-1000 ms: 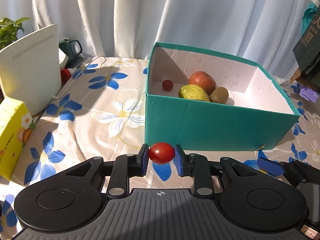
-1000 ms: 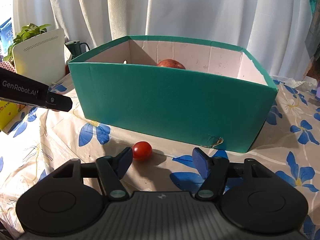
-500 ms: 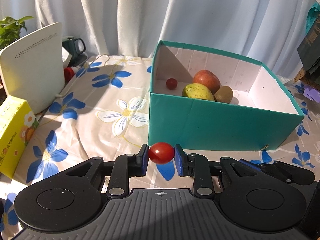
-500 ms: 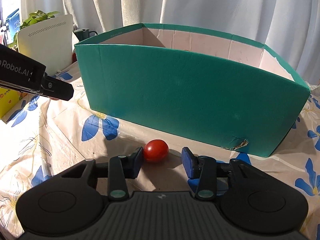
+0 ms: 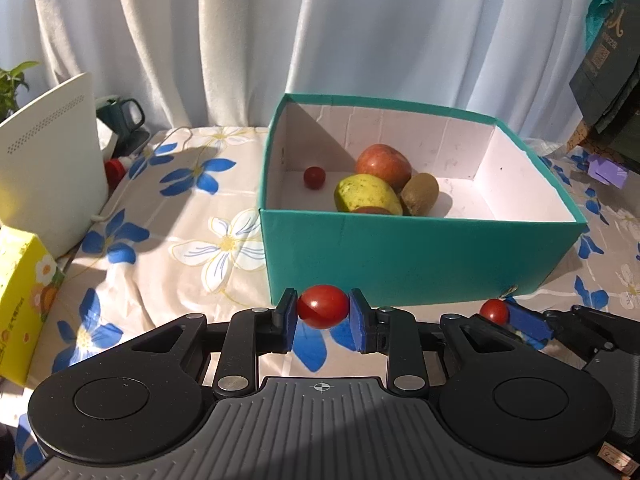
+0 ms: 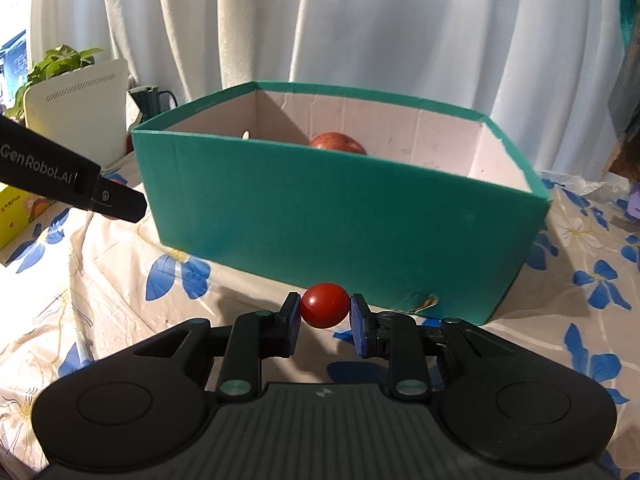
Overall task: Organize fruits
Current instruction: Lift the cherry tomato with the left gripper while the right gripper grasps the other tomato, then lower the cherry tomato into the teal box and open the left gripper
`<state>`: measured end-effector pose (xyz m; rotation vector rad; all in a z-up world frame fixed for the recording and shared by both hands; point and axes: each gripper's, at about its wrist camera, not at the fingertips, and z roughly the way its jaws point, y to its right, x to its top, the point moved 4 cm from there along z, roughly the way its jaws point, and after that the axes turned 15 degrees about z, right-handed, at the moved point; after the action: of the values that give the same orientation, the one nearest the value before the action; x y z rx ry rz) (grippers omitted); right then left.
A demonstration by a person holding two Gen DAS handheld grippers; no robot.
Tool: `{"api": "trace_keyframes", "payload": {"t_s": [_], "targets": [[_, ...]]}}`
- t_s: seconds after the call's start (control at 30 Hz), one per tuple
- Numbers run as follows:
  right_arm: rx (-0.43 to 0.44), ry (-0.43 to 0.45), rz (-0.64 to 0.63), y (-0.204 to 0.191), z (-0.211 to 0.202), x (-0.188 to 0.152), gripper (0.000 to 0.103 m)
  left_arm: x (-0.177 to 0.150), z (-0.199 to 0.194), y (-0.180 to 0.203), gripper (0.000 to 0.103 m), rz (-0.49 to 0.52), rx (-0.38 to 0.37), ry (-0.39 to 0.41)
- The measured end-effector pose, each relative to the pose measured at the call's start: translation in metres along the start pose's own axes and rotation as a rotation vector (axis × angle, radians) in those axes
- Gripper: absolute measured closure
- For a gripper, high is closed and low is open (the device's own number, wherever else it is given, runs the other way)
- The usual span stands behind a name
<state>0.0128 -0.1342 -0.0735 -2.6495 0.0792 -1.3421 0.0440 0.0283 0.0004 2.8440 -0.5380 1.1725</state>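
Observation:
My left gripper (image 5: 322,312) is shut on a red cherry tomato (image 5: 322,306) and holds it above the cloth, in front of the teal box (image 5: 400,256). My right gripper (image 6: 325,316) is shut on a second cherry tomato (image 6: 324,305), lifted off the cloth before the box's near wall (image 6: 320,208); this tomato also shows in the left wrist view (image 5: 493,311). Inside the box lie a small tomato (image 5: 314,177), a red apple (image 5: 383,162), a yellow-green mango (image 5: 366,194) and a kiwi (image 5: 420,194).
A white device (image 5: 48,160), a dark green mug (image 5: 120,114) and a yellow carton (image 5: 20,300) stand at the left on the floral tablecloth (image 5: 180,220). Dark bags (image 5: 608,80) are at the right. White curtains hang behind.
My right gripper closed on the second tomato and lifted it off the cloth. My left gripper rose with its tomato, so more of the box's inside shows.

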Motion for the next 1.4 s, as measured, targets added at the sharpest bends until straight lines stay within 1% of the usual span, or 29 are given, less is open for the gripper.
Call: {"api": "trace_keyframes", "payload": {"t_s": [0.1, 0.23, 0.4, 0.53, 0.67, 0.83, 0.9, 1.03, 1.2, 1.4], "targets": [[-0.022, 0.035, 0.037, 0.012, -0.013, 0.01, 0.077, 0.013, -0.004, 0.004, 0.072, 0.009, -0.013, 0.023], [-0.044, 0.084, 0.079, 0.023, -0.029, 0.023, 0.077, 0.034, -0.016, 0.011, 0.072, 0.035, -0.018, 0.077], [-0.066, 0.139, 0.102, 0.03, -0.045, 0.035, 0.077, 0.061, -0.019, 0.017, 0.072, 0.02, -0.047, 0.093], [-0.078, 0.183, 0.121, 0.035, -0.058, 0.043, 0.077, 0.085, -0.021, 0.024, 0.072, 0.036, -0.037, 0.137], [-0.086, 0.209, 0.133, 0.04, -0.067, 0.048, 0.077, 0.103, -0.014, 0.028, 0.072, 0.029, -0.033, 0.161], [-0.093, 0.23, 0.134, 0.045, -0.073, 0.052, 0.077, 0.11, 0.011, 0.035, 0.072, 0.033, -0.021, 0.135], [-0.094, 0.234, 0.133, 0.046, -0.073, 0.052, 0.077, 0.109, 0.024, 0.037, 0.072, 0.038, -0.01, 0.109], [-0.092, 0.235, 0.141, 0.051, -0.072, 0.052, 0.077, 0.104, 0.044, 0.039, 0.072, 0.028, -0.016, 0.067], [-0.1, 0.245, 0.162, 0.058, -0.07, 0.054, 0.077, 0.103, 0.055, 0.039, 0.072, 0.029, -0.02, 0.06], [-0.099, 0.245, 0.179, 0.064, -0.066, 0.055, 0.077, 0.102, 0.072, 0.037, 0.072, 0.024, -0.018, 0.023]]}}
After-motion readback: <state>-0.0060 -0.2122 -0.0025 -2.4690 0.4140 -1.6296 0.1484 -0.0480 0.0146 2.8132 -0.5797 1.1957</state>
